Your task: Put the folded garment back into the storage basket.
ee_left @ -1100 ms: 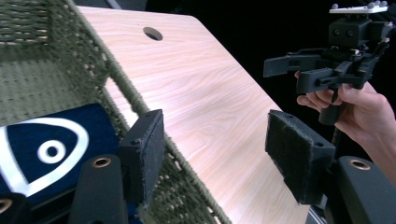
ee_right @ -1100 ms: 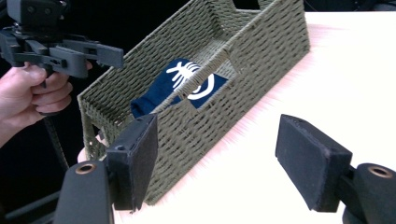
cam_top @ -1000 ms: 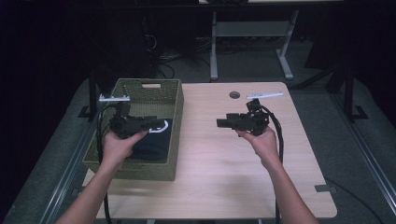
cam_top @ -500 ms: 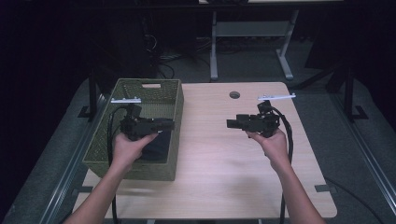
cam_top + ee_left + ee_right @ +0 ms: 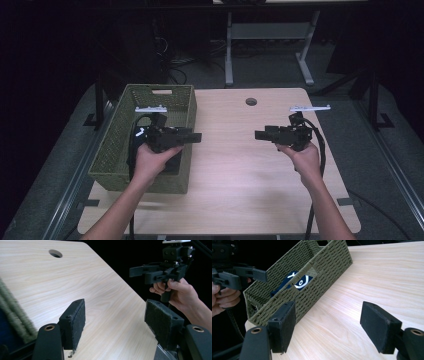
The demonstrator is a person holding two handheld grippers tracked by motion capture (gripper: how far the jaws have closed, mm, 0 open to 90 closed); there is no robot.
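Observation:
A green woven basket (image 5: 118, 131) stands on the left part of the light wooden table (image 5: 240, 175). Inside it lies a dark blue cloth with a white pattern (image 5: 300, 281). My left gripper (image 5: 196, 136) hovers over the basket's right rim and points right; in its own view it (image 5: 117, 325) is open over bare wood with nothing between the pads. Facing it across the table, my right gripper (image 5: 259, 134) points left. In its own view it (image 5: 332, 326) is open too, aimed at the basket (image 5: 317, 270), and holds nothing.
A round cable hole (image 5: 251, 101) sits near the table's far edge. Cables trail from both grippers. Metal desk legs (image 5: 229, 55) and dark floor lie beyond the table. Bare wood stretches between the two grippers and toward the near edge.
Both hands have shifted to the right. The left gripper has moved from over the basket's inside to over its right rim. The right gripper has drawn back toward the table's right side.

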